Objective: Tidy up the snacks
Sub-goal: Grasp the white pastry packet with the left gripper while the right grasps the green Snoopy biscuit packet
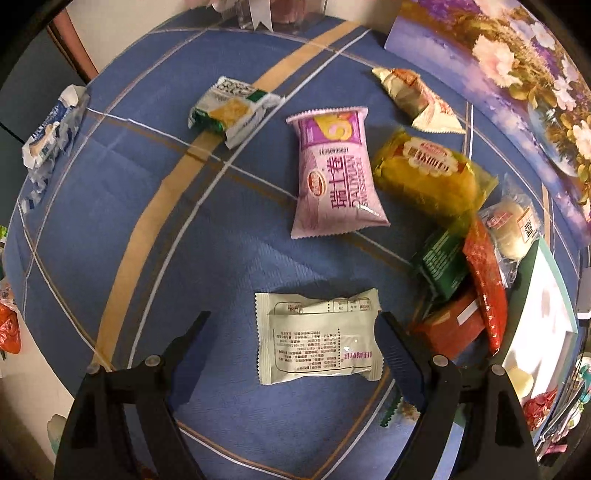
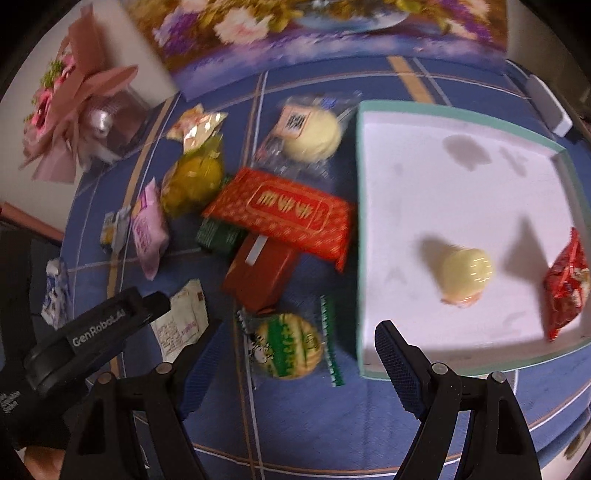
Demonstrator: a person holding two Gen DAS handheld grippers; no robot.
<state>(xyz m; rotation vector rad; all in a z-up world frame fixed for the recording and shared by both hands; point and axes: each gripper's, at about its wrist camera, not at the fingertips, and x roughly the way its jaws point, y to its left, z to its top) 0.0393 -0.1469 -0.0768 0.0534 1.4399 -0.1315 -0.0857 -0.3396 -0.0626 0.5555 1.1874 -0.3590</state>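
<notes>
Snack packets lie on a blue checked tablecloth (image 1: 147,221). My left gripper (image 1: 295,325) is open, its fingers on either side of a pale green packet (image 1: 317,336) lying label-down. Beyond it are a pink Swiss-roll packet (image 1: 332,173), a yellow packet (image 1: 428,173) and a green-and-white cracker packet (image 1: 232,110). My right gripper (image 2: 295,339) is open above a round green-and-yellow snack (image 2: 288,345). A white tray with a teal rim (image 2: 360,221) holds a pale yellow round snack (image 2: 467,273) and a red packet (image 2: 567,288).
A red patterned packet (image 2: 280,214), a red box (image 2: 258,273), a dark green packet (image 2: 218,236) and a clear-wrapped cream bun (image 2: 310,133) are piled left of the tray. A floral picture (image 2: 314,33) and a pink bouquet (image 2: 74,110) stand at the back. A blue-white packet (image 1: 51,136) lies at the left edge.
</notes>
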